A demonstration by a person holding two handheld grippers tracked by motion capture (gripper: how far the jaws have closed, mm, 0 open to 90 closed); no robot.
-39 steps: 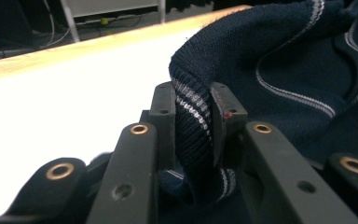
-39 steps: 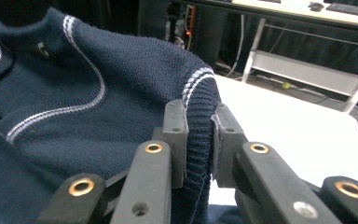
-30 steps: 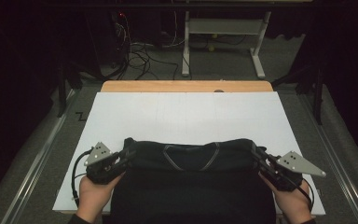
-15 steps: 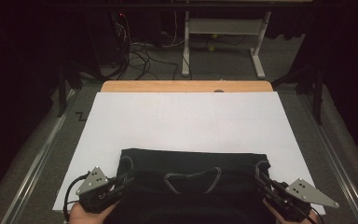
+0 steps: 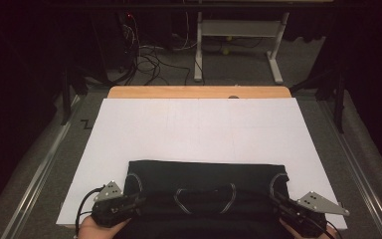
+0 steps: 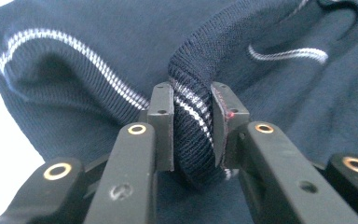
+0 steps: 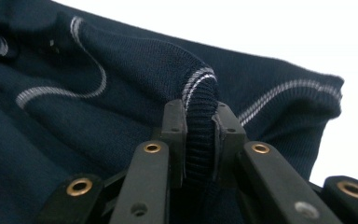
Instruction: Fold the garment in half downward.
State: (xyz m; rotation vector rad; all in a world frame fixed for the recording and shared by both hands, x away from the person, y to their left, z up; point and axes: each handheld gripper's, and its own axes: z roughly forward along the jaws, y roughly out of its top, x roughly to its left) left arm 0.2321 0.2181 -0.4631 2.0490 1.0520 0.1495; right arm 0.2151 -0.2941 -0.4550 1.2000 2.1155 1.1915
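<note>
A dark navy knit garment point(image 5: 204, 174) with thin white stripes lies on the white table top point(image 5: 199, 124) near its front edge. My left gripper point(image 5: 137, 201) holds the garment's near left part. In the left gripper view my left gripper point(image 6: 192, 100) is shut on a bunched fold of ribbed striped band point(image 6: 193, 126). Its jaws have just been opening slightly, and the fold is still pinched between them. My right gripper point(image 5: 276, 201) holds the near right part. In the right gripper view my right gripper point(image 7: 200, 112) is shut on a ribbed edge point(image 7: 198, 140).
A wooden strip point(image 5: 199, 92) runs along the table's far edge. Beyond it stand a white desk frame point(image 5: 238, 30) and loose cables point(image 5: 149, 55) on the floor. Bare white surface lies between the garment and the far edge.
Both grippers have drawn the garment toward the near edge and lowered it. It now lies flatter and more spread out, and the hands have slid partly out of the bottom of the view.
</note>
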